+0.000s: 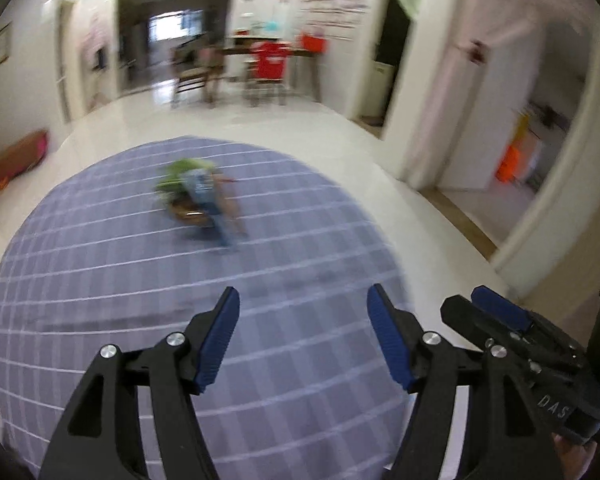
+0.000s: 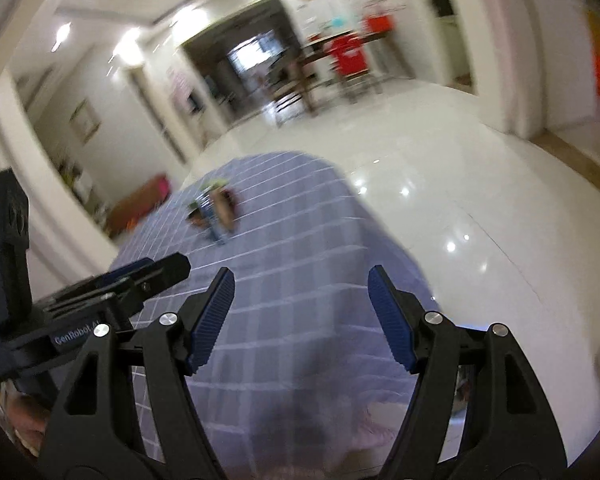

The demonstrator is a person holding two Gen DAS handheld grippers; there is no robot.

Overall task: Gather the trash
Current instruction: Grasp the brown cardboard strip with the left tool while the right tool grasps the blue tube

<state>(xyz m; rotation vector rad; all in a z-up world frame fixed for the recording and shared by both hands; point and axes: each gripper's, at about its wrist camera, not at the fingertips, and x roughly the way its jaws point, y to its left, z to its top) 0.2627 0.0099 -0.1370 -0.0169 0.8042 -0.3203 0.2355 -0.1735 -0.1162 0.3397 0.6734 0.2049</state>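
In the lower part of each wrist view, the left gripper (image 1: 303,312) and the right gripper (image 2: 301,294) are hanging with blue-padded fingers (image 1: 218,344) spread and nothing between them, above a counter (image 1: 100,280) draped in a blue checked cloth. Well beyond the fingertips, at the centre of the left view, a blurred heap of trash (image 1: 198,196) is lying on the cloth. Behind it, a glossy white floor (image 1: 300,128) is running to a far table with a red garment (image 1: 270,60).

Left gripper (image 1: 303,300) and right gripper (image 2: 301,282) side by side, angled downward, jaws apart, empty.
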